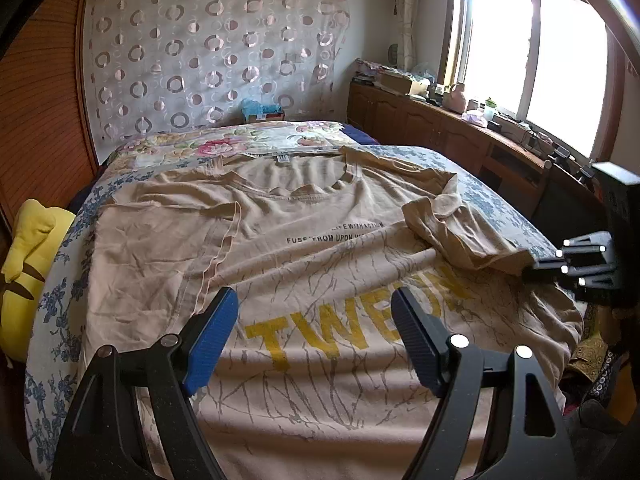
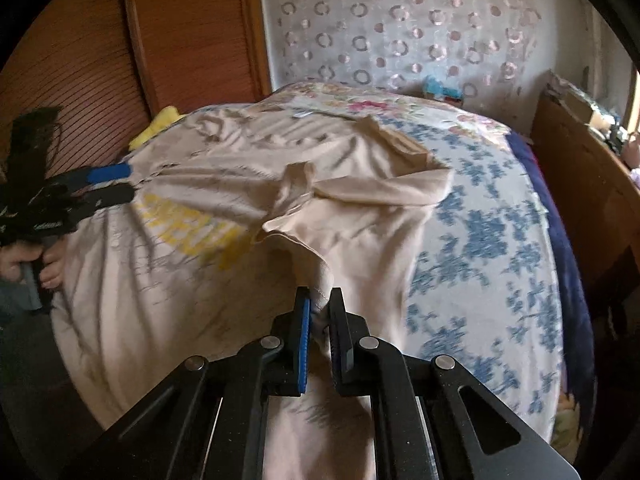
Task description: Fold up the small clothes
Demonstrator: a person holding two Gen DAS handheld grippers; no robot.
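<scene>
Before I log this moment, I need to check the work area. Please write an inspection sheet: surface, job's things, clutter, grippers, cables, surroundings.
Surface: bed with blue floral sheet.
Job's things: beige T-shirt spread print-up; its sleeve bunched and lifted.
Clutter: yellow plush toy at the bed's edge.
Grippers: left gripper open over the shirt, holding nothing; right gripper with jaws shut on the sleeve edge.
Cables: nothing seen on the bed.
Surroundings: circle-pattern curtain, bright window, crowded wooden cabinet.
</scene>
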